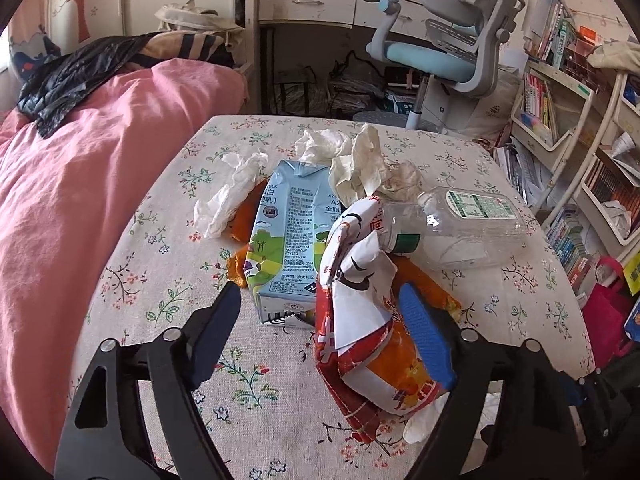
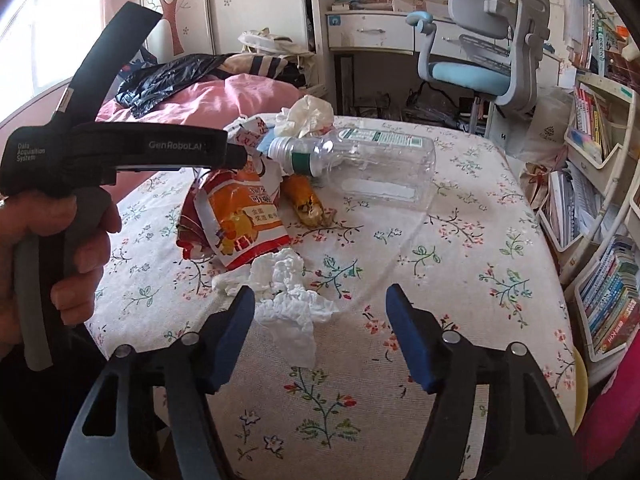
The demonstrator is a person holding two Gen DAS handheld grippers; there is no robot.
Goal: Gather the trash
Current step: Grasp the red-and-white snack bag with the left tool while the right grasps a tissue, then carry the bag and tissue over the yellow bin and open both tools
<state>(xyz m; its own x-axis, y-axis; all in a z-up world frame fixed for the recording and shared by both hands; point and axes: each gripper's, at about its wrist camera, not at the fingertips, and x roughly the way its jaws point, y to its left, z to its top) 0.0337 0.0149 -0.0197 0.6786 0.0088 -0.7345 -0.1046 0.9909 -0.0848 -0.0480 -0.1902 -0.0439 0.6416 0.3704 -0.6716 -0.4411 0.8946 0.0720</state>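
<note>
Trash lies piled on a table under a floral cloth. My left gripper is open around a crumpled red and orange snack bag; the right pad lies against the bag, the left pad stands clear. Behind the bag are a blue milk carton, a clear plastic bottle, white tissues and crumpled paper. My right gripper is open above a white tissue that lies by its left finger. The snack bag and bottle lie beyond it.
A hand holds the left gripper's black body at the left. An orange food scrap lies by the bag. Pink bedding with a black plastic bag borders the table's left. A desk chair and bookshelves stand behind and right.
</note>
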